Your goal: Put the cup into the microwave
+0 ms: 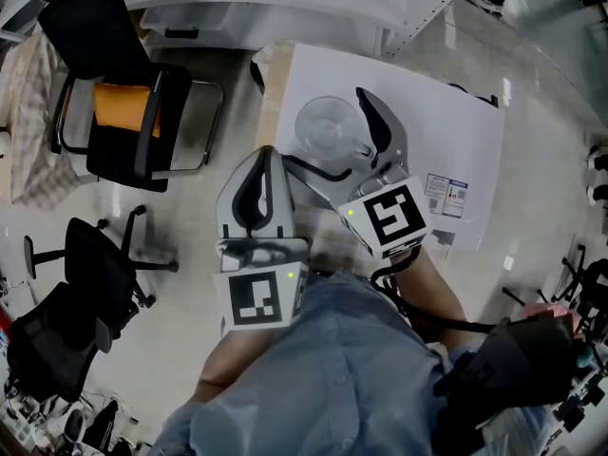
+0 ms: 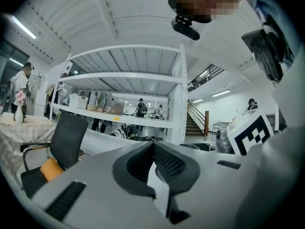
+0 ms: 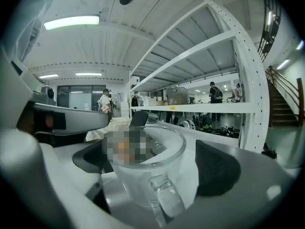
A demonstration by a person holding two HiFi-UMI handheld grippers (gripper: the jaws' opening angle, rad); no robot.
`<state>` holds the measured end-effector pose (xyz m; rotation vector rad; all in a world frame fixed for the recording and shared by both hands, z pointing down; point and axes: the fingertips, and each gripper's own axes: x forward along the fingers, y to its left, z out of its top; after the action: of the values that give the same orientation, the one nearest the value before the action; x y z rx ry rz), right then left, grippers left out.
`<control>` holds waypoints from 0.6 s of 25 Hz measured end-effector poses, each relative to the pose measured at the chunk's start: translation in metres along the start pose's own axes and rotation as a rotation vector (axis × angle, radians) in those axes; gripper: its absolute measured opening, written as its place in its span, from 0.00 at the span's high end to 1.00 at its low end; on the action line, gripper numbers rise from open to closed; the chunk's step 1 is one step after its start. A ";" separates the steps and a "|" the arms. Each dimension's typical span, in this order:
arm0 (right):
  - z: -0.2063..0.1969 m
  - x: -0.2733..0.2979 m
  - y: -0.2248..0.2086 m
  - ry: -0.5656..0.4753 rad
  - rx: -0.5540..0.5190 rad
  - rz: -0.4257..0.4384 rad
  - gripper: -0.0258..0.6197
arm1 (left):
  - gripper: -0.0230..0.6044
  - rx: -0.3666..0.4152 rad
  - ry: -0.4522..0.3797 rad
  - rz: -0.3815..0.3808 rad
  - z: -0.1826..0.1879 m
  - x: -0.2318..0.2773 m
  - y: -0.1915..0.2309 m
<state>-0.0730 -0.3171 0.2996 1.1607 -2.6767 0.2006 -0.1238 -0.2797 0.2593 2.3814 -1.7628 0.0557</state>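
**Glass cup on the desk, right gripper spread around it**

Clear glass cup (image 1: 328,126) stands upright on the white desk (image 1: 456,131), near its left part, with its handle turned back toward the person. The right gripper (image 3: 153,162) reaches over the desk with its jaws spread wide. The cup sits between them, and the right gripper view shows a gap between the glass and the right-hand pad, so nothing clamps it. The left gripper (image 1: 268,156) hangs just beside the desk's near left edge, its jaws brought together with nothing between them. A printed label (image 1: 446,196) is stuck at the desk's right side. To the left, on the pale floor, stands a black office chair (image 1: 114,36) with an orange cushion (image 1: 123,107) on its seat. A white shelf rack (image 2: 124,75) rises beyond the desk in both gripper views.
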 end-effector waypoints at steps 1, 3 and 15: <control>0.000 0.002 0.000 0.003 -0.001 -0.003 0.10 | 0.95 -0.002 0.003 0.001 -0.001 0.001 0.002; -0.001 0.004 -0.003 0.005 -0.004 -0.017 0.11 | 0.95 -0.005 0.005 0.004 -0.001 0.003 0.005; -0.011 0.007 -0.002 0.060 -0.043 0.009 0.21 | 0.95 -0.028 0.009 0.016 -0.005 0.010 0.014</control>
<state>-0.0749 -0.3209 0.3120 1.1122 -2.6216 0.1752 -0.1340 -0.2927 0.2671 2.3436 -1.7676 0.0425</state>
